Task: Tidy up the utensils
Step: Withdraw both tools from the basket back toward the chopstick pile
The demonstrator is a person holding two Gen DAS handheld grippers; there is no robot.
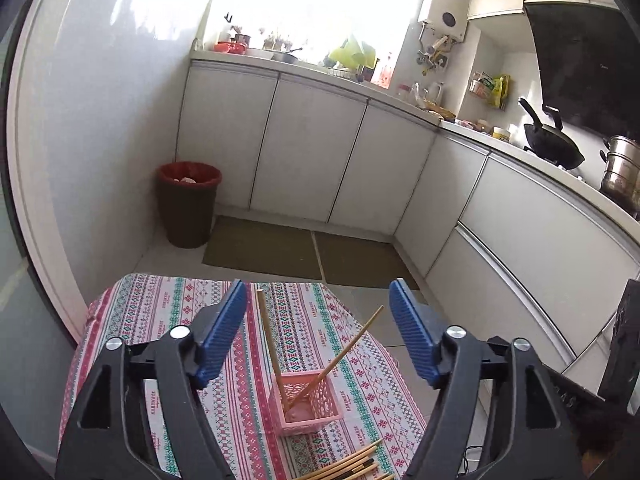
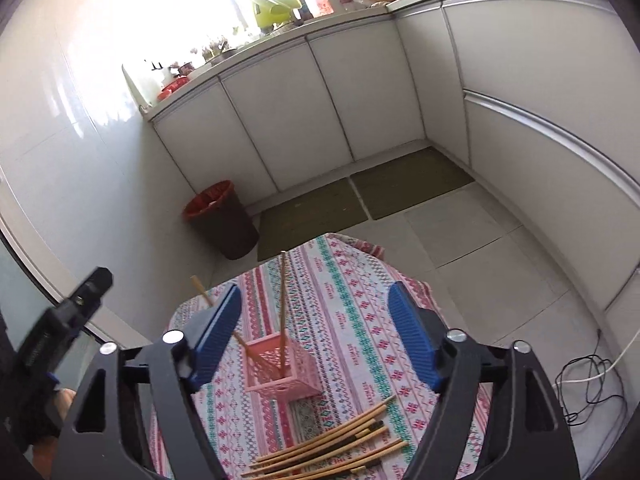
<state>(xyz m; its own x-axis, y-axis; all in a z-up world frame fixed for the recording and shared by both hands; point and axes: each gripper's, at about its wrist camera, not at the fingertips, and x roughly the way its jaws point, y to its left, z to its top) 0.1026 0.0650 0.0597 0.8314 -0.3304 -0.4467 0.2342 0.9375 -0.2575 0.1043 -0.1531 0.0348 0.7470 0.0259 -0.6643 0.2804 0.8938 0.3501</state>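
Note:
A pink lattice basket [image 1: 308, 404] [image 2: 280, 372] stands on the patterned tablecloth [image 1: 168, 320] [image 2: 352, 300]. Two wooden chopsticks [image 1: 268, 336] [image 2: 282, 300] stand in it, leaning apart. Several more chopsticks [image 2: 332, 448] [image 1: 352, 466] lie in a loose pile on the cloth in front of the basket. My left gripper [image 1: 318, 320] is open and empty, above and behind the basket. My right gripper [image 2: 316, 320] is open and empty, also above the basket. The left gripper's black body [image 2: 60, 328] shows at the left edge of the right wrist view.
The small round table sits in a kitchen. A dark bin with a red liner [image 1: 188, 204] [image 2: 224, 220] stands on the floor by white cabinets [image 1: 312, 160]. Two floor mats [image 1: 260, 246] lie beyond. A wok [image 1: 552, 148] and a pot [image 1: 622, 172] are on the counter. Cables [image 2: 592, 384] lie on the floor.

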